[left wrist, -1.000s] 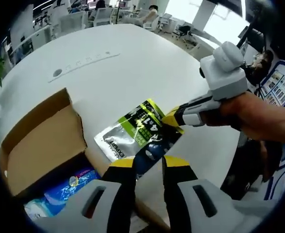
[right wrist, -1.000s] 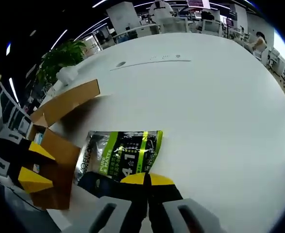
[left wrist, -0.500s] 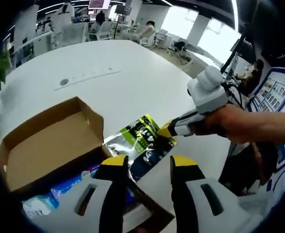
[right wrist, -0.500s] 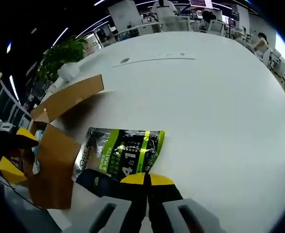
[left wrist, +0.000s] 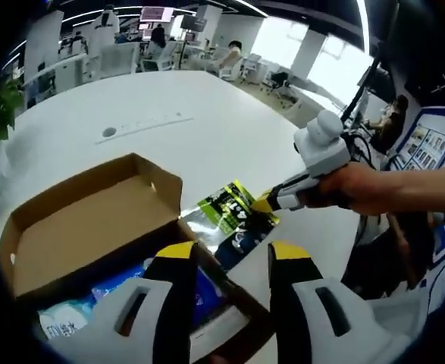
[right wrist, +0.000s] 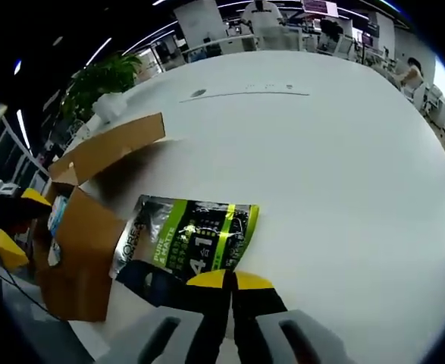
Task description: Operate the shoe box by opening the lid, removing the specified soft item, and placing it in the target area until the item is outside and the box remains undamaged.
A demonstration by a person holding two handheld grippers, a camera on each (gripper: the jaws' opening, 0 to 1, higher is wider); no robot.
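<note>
A brown cardboard box (left wrist: 93,227) sits open on a wide white table (left wrist: 207,129), its lid (right wrist: 112,148) folded back and standing up on the side of the box away from the left gripper. Inside the box lie blue and white soft packets (left wrist: 78,307), pressed against the wall nearest that gripper. The left gripper (left wrist: 226,258) hangs over the near front corner of the box with its two yellow-tipped jaws apart and nothing between them. Just beside the box, on the table, lies a flat pouch (right wrist: 188,243) printed in silver, green and dark blue; in the left gripper view the pouch (left wrist: 230,220) rests close to the box's side wall, and whether it touches the wall cannot be told. The right gripper (right wrist: 222,280) has its jaws pressed together on the edge of the pouch farthest from the box, and in the left gripper view the same gripper (left wrist: 271,202) reaches in from beyond the pouch, held by a person's hand (left wrist: 366,189). In the right gripper view the left gripper (right wrist: 14,227) shows at the far side of the box. A leafy green plant (right wrist: 104,80) stands beyond the table's edge behind the box lid, and office desks and chairs (left wrist: 123,53) fill the room past the table.
</note>
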